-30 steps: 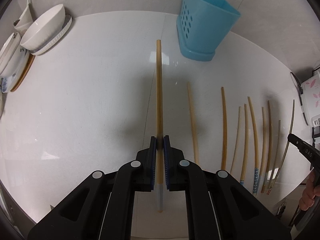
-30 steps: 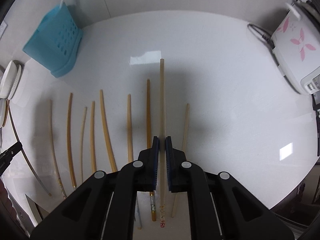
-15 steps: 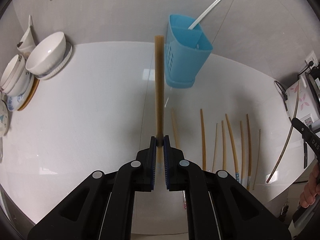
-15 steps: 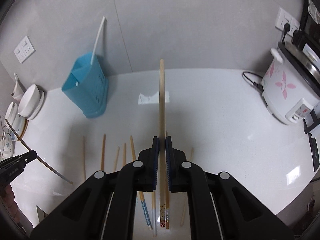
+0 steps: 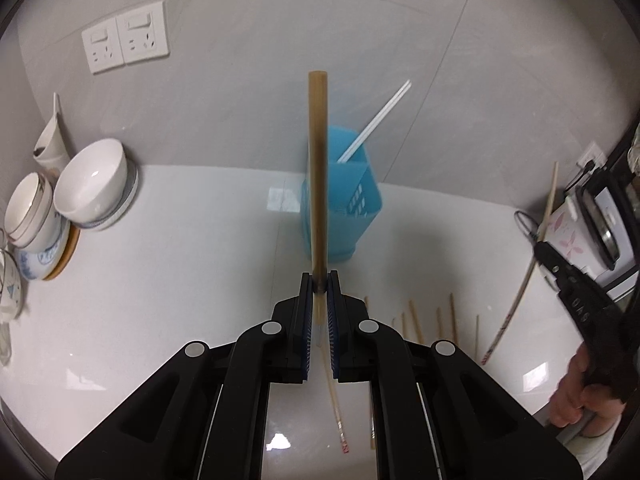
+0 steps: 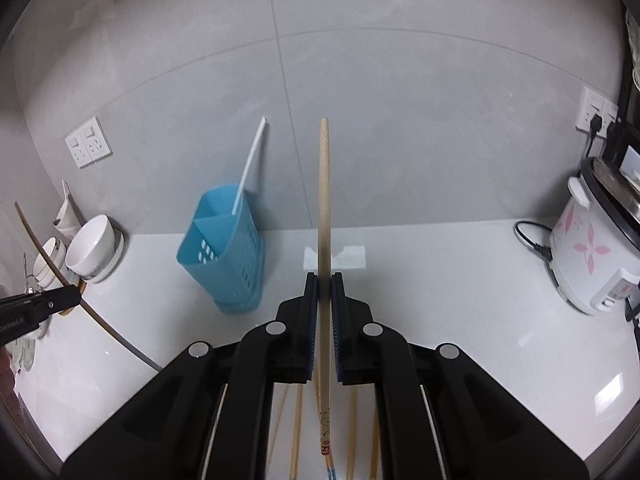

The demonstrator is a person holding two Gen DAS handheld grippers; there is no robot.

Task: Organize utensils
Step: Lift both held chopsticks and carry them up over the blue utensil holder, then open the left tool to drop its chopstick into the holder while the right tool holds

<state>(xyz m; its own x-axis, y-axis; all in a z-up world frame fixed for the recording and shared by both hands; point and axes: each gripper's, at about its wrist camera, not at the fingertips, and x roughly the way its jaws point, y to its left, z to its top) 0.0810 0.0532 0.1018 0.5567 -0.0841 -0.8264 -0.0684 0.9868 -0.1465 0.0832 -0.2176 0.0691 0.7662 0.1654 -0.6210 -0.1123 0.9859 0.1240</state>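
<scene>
Left gripper (image 5: 320, 280): jaws clamped on a brown chopstick (image 5: 319, 168), which projects forward in front of the blue holder (image 5: 352, 216).
Right gripper (image 6: 325, 280): jaws clamped on a pale chopstick (image 6: 324, 184), its printed end trailing below the jaws.
Blue holder: upright on the white counter (image 6: 440, 288) near the wall, divided into compartments; a white chopstick (image 6: 250, 164) leans in one.
Loose chopsticks (image 5: 414, 320): lying side by side on the counter beneath both grippers.
Bowls (image 5: 94, 184): stacked at the counter's left end.
Rice cooker (image 6: 588, 248): at the right end.
</scene>
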